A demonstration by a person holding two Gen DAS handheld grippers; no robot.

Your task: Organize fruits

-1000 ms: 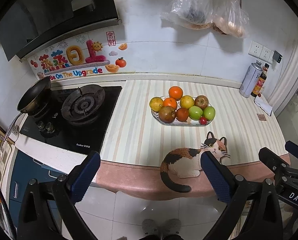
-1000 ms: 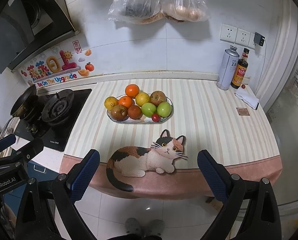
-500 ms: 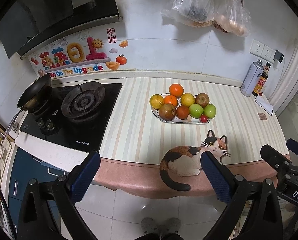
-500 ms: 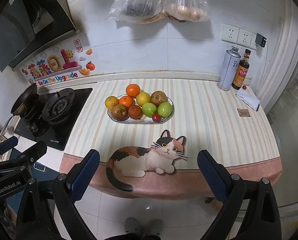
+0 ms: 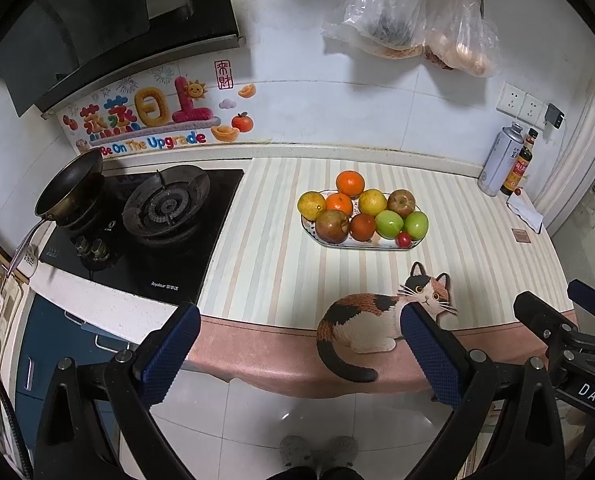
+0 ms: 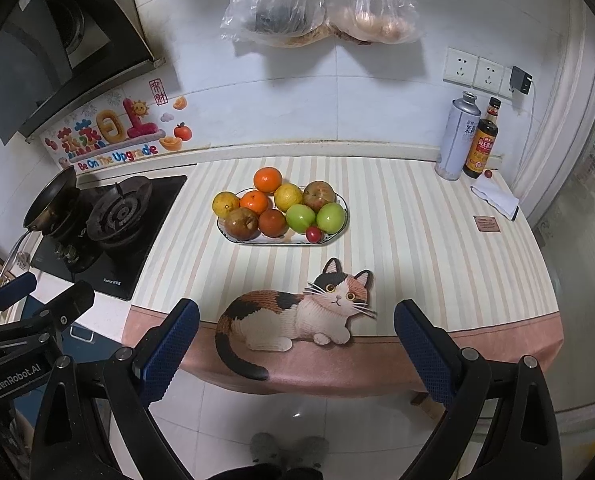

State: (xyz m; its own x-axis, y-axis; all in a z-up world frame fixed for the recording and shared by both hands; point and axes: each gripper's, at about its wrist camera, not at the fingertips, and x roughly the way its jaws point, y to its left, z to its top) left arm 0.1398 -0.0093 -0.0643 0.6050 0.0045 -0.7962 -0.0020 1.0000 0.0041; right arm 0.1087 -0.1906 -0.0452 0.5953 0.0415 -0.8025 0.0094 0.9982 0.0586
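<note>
Both the left tongs [image 5: 297, 348] and the right tongs [image 6: 295, 344] are spread and empty, short of the table [image 6: 417, 248] edge. The fruit plate [image 6: 233, 236] lies at 12 o'clock of both, long axis crosswise, well apart; neither hand is clearly nearer.

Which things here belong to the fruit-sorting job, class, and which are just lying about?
Belongs to the job:
plate, oranges, green apples, cherry tomato, left gripper and right gripper, both open and empty.

Just lying about:
frying pan, gas hob, spray can, sauce bottle, hanging bags, cat picture.
</note>
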